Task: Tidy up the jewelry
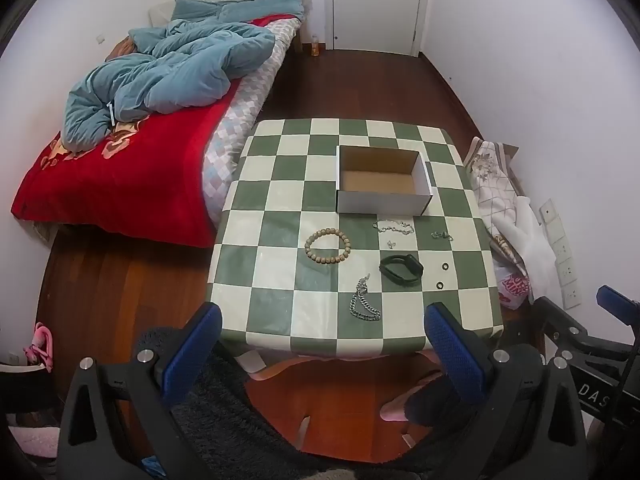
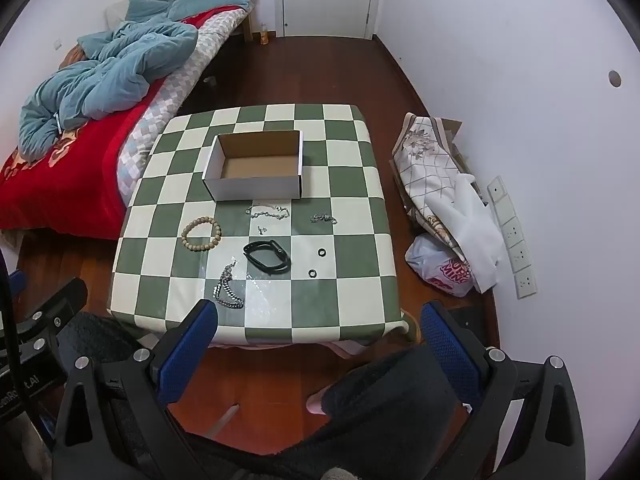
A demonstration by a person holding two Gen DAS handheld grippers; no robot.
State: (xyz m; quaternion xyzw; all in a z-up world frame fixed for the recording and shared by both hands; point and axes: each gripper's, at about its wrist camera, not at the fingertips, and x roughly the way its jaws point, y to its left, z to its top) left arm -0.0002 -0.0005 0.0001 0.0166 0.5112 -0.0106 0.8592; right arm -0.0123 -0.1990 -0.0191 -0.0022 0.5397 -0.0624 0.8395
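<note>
An empty white cardboard box [image 1: 382,182] [image 2: 256,170] stands on a green-and-cream checked table [image 1: 280,276] [image 2: 352,280]. In front of it lie a wooden bead bracelet [image 1: 328,246] [image 2: 201,233], a black watch band [image 1: 401,269] [image 2: 267,256], a heavy silver chain [image 1: 363,300] [image 2: 228,288], a thin silver bracelet [image 1: 394,227] [image 2: 268,212], a small silver piece [image 1: 442,235] [image 2: 323,219], a tiny charm [image 1: 391,243] and two small rings [image 1: 445,267] [image 2: 321,252]. My left gripper [image 1: 322,350] and right gripper [image 2: 318,346] hang open and empty before the table's near edge.
A bed [image 1: 132,152] with a blue quilt and red blanket stands left of the table. Folded cloth and a plastic bag [image 2: 440,268] lie on the floor at the right wall. A power strip [image 2: 512,236] leans on that wall. A door [image 1: 378,0] is at the back.
</note>
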